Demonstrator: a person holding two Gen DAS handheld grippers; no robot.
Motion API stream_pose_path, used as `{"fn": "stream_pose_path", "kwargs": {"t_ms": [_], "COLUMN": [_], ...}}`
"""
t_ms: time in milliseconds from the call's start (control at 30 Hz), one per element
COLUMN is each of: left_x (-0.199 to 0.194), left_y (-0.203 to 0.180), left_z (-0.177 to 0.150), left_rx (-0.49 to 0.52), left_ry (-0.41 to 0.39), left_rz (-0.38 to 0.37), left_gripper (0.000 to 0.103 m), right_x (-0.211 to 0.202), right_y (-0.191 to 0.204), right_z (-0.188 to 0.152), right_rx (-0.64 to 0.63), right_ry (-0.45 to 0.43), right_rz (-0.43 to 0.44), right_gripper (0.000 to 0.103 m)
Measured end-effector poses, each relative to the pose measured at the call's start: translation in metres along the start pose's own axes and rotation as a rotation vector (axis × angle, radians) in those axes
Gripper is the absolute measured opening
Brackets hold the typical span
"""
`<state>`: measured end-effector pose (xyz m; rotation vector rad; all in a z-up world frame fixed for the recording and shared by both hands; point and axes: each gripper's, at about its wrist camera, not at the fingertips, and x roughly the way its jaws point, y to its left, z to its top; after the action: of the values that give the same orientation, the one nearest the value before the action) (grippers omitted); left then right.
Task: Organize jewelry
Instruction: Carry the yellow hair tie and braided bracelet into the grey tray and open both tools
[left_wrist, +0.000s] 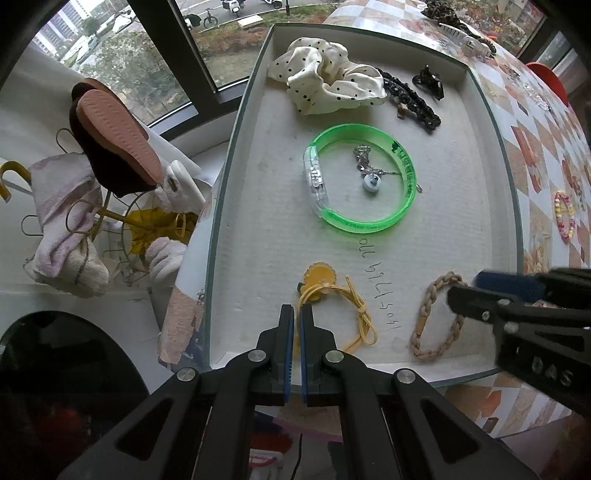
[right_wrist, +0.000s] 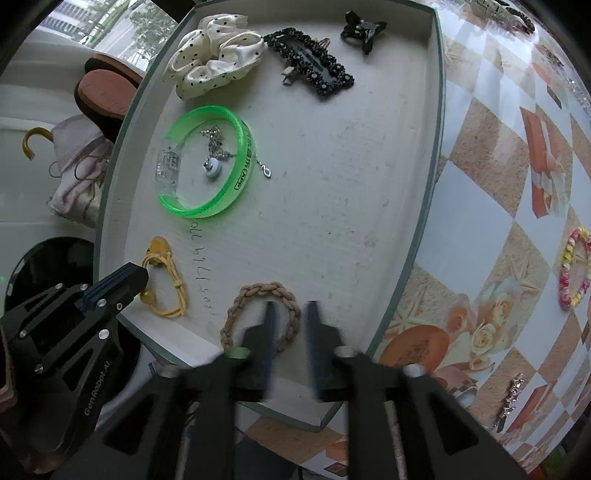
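A shallow white tray (left_wrist: 258, 206) holds jewelry: a polka-dot scrunchie (left_wrist: 325, 81), a black beaded clip (left_wrist: 410, 96), a black claw clip (left_wrist: 428, 81), a green bangle (left_wrist: 362, 184) around a silver chain with a charm (left_wrist: 371, 181), a yellow hair tie (left_wrist: 332, 295) and a tan braided bracelet (left_wrist: 436, 317). My left gripper (left_wrist: 297, 314) is shut and empty, its tips just short of the yellow hair tie. My right gripper (right_wrist: 291, 314) is open and empty over the braided bracelet (right_wrist: 258, 306), one finger inside its loop.
A pink and yellow bead bracelet (right_wrist: 572, 273) and a sparkly clip (right_wrist: 511, 398) lie on the patterned tablecloth right of the tray. More hair clips (left_wrist: 465, 33) lie at the table's far end. A slipper (left_wrist: 118, 136) and cloths hang on a rack at the left.
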<state>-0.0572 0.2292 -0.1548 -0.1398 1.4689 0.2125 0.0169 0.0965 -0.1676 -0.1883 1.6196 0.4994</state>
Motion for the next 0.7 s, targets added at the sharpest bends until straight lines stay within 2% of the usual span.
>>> {"fn": "stream_pose_path", "kwargs": {"t_ms": [33, 300, 433, 533, 633, 700], "left_x": [-0.001, -0.015, -0.023, -0.028, -0.030, -0.033], "left_y": [0.000, -0.002, -0.005, -0.008, -0.012, -0.016], "left_z": [0.000, 0.004, 0.007, 0.009, 0.011, 0.012], "left_rx": [0.001, 0.008, 0.009, 0.020, 0.032, 0.040], "left_ry": [-0.002, -0.026, -0.034, -0.038, -0.032, -0.032], "left_rz": [0.003, -0.003, -0.016, -0.018, -0.014, -0.013], "left_gripper": [0.006, 0.007, 0.007, 0.007, 0.007, 0.007], "right_x": [-0.006, -0.054, -0.074, -0.082, -0.090, -0.096], "right_y": [-0.001, -0.009, -0.028, -0.042, -0.061, -0.078], "right_z": [0.000, 0.000, -0.008, -0.016, -0.030, -0.042], "right_rx": [0.000, 0.027, 0.072, 0.110, 0.150, 0.187], "right_ry": [-0.014, -0.132, -0.163, -0.179, -0.193, -0.199], "right_rz": [0.014, 0.020, 0.020, 0.011, -0.002, -0.008], "right_gripper": [0.052, 0.052, 0.054, 0.060, 0.062, 0.069]}}
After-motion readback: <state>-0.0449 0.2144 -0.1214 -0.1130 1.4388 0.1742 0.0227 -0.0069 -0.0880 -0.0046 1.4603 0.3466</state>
